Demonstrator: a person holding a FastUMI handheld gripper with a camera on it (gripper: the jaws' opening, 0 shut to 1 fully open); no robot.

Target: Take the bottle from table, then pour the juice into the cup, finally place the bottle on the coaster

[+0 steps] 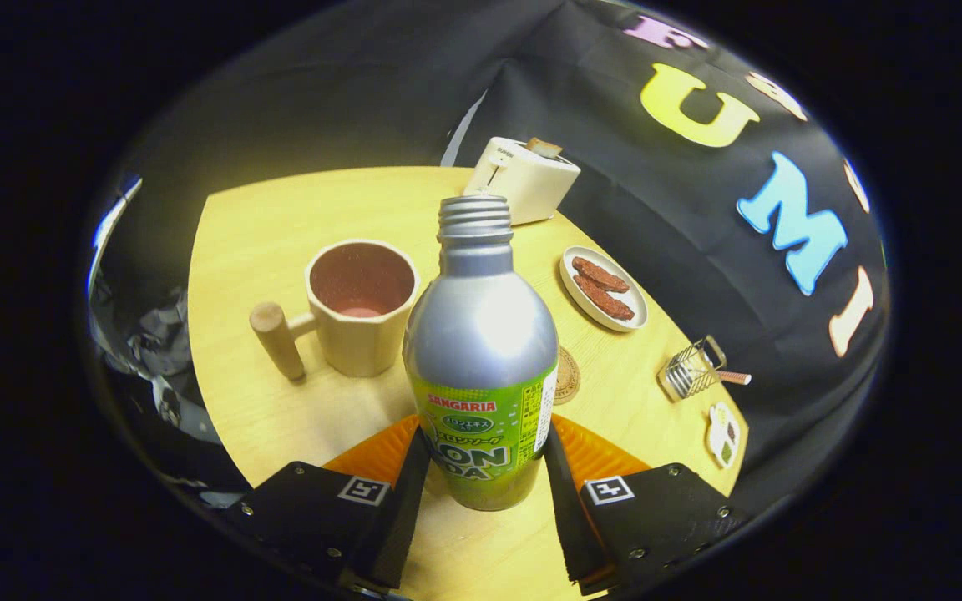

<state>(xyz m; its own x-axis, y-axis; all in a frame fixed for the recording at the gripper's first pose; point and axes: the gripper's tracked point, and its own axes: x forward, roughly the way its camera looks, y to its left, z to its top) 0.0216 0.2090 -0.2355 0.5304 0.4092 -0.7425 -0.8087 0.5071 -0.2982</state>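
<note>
A silver bottle [481, 351] with a green label and an uncapped threaded neck stands upright between my fingers. My gripper [485, 467] is shut on its lower body, one finger pressing each side of the label. The bottle's base looks slightly off the wooden table [297, 417]. Beyond the fingers and to the left stands a wooden cup [362, 305] with a peg handle pointing left; its inside is reddish. A round cork coaster [566, 376] lies just behind the bottle on the right, mostly hidden by it.
A white toaster [523, 177] with a slice in it stands at the table's far edge. A small plate [603, 288] with two brown pieces lies right of the bottle. A wire rack [694, 370] and a small figure [722, 434] sit near the right edge.
</note>
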